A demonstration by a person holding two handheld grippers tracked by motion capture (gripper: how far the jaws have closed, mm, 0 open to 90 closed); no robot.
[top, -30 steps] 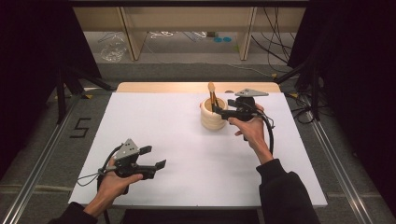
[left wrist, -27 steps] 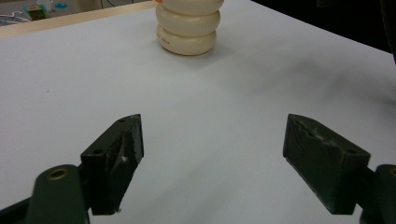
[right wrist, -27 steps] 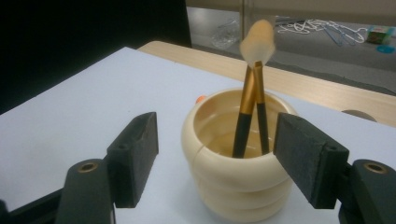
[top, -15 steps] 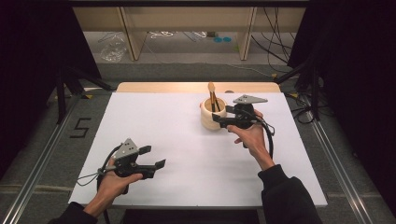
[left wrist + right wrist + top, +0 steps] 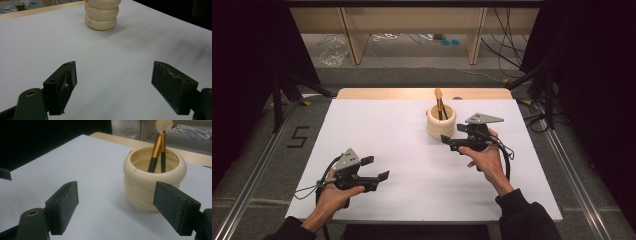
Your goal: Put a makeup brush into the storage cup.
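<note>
A white table with one cup on it

Your table (image 5: 402, 135) has a flat white top. A cream cup (image 5: 441, 121) stands on it near the far edge, with two brushes (image 5: 440, 104) in it.

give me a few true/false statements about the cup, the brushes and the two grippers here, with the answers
1. Two brushes stand inside the cream ribbed cup. True.
2. The right gripper is clamped on the cup. False: its jaws are open, have just been opening, and nothing is between them; the cup stands beyond them.
3. The left gripper holds a brush. False: its jaws are open and empty over the white table.
4. The cup stands upright. True.
5. The cup lies nearer the left gripper than the right. False: in the high view it stands just beyond the right gripper.
</note>
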